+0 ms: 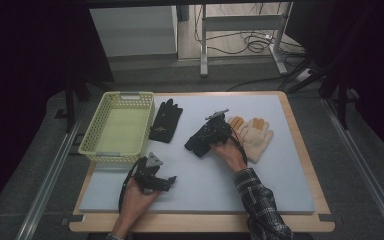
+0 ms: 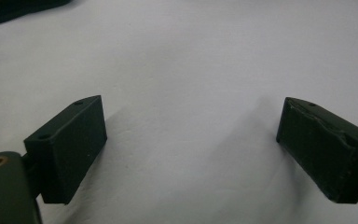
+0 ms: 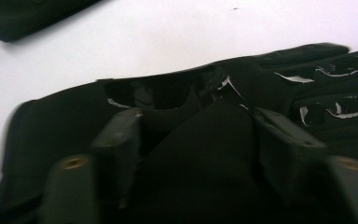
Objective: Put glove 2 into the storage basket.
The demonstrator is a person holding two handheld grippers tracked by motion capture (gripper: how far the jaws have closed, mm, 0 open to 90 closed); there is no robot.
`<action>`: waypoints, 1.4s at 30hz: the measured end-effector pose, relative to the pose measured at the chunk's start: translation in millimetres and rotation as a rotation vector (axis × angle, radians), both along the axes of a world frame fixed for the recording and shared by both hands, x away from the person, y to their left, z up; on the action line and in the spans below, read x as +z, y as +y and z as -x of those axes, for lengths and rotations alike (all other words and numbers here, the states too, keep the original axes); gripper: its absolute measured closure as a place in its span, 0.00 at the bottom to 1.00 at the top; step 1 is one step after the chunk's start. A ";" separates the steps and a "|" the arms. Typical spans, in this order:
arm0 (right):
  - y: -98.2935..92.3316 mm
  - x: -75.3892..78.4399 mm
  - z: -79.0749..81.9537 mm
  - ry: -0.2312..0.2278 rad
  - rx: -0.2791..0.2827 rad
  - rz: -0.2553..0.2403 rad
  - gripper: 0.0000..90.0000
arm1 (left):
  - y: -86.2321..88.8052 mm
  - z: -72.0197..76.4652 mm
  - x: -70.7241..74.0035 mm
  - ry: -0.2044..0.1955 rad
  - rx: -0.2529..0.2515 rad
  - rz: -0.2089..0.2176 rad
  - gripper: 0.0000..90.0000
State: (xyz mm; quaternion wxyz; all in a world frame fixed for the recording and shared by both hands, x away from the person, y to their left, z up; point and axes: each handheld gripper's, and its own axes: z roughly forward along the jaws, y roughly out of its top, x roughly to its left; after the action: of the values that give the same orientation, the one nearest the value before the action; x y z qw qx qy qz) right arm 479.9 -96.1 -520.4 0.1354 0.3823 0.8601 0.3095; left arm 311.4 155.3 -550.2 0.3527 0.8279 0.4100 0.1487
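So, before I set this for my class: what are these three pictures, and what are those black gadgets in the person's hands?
No robot here: a person holds a hand tool with two fingers in each hand. The high view looks down on the table from above. The other two views come from cameras riding on each tool, looking along its fingers. On the white mat lie a yellow basket, a black glove beside it, and a cream pair of gloves with orange tips. The right gripper has its fingers closed on a second black glove, whose fabric is bunched between them. The left gripper rests on the mat, fingers wide apart, holding nothing.
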 end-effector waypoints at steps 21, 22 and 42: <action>-0.6 43.2 45.2 -0.127 0.218 -0.017 0.86 | -0.2 0.3 -0.1 0.000 0.002 0.004 0.09; -1.0 46.3 51.5 -0.127 0.245 -0.021 0.86 | -0.2 0.3 -0.1 0.000 0.002 0.004 0.09; -13.3 23.1 120.6 -0.056 0.402 -0.113 0.57 | 0.0 0.3 0.0 -0.001 0.001 0.002 0.09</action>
State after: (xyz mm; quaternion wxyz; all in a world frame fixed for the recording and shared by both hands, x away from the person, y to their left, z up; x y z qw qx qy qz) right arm 359.3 -109.4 -497.3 0.0733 0.2011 0.8963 0.3884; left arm 311.1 155.2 -550.2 0.3539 0.8273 0.4101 0.1489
